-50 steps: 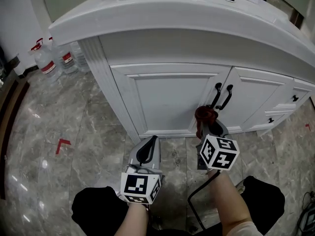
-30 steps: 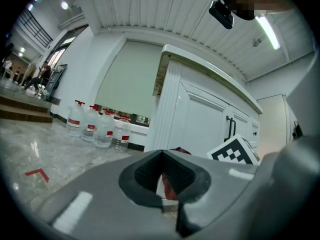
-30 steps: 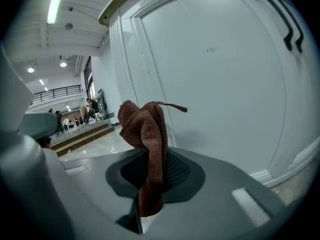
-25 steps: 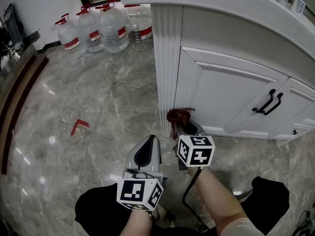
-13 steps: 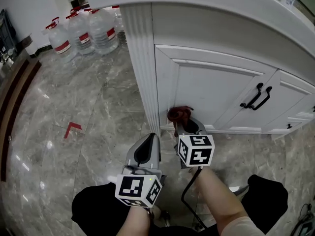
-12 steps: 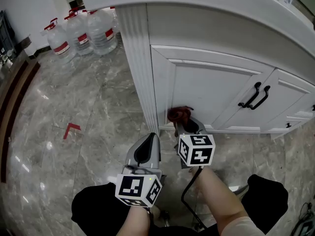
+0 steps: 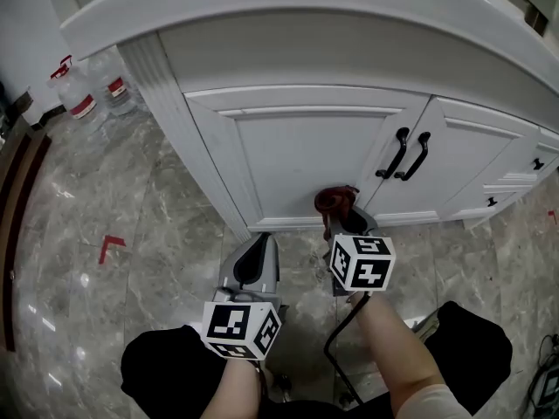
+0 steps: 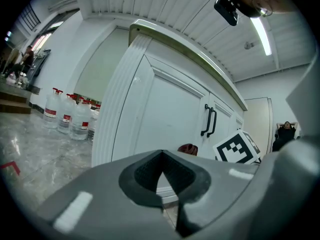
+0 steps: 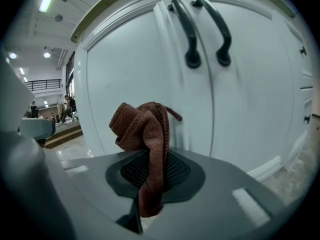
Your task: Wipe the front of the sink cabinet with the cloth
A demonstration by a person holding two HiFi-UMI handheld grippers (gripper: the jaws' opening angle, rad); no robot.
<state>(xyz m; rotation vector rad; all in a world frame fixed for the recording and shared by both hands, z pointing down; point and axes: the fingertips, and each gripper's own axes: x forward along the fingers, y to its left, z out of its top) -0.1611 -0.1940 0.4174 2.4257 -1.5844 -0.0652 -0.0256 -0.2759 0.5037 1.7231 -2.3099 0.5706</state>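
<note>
The white sink cabinet (image 7: 297, 155) has two doors with black handles (image 7: 408, 154) at the seam. My right gripper (image 7: 342, 219) is shut on a bunched reddish-brown cloth (image 7: 335, 201), held near the foot of the left door (image 9: 125, 79). In the right gripper view the cloth (image 9: 145, 134) hangs between the jaws, just below the handles (image 9: 202, 31). My left gripper (image 7: 255, 264) is shut and empty, low over the floor, left of the right one. The left gripper view shows the cabinet's fluted corner post (image 8: 112, 114) and the right gripper's marker cube (image 8: 237, 146).
Several large water bottles (image 7: 83, 90) stand on the marble floor at the far left. A red corner mark (image 7: 109, 247) is taped on the floor. Drawers with small black knobs (image 7: 534, 164) lie right of the doors. The countertop (image 7: 288, 7) overhangs the cabinet.
The view has swung back right from the cabinet's left corner post to the doors. My right gripper with the cloth has moved right along the base of the left door.
</note>
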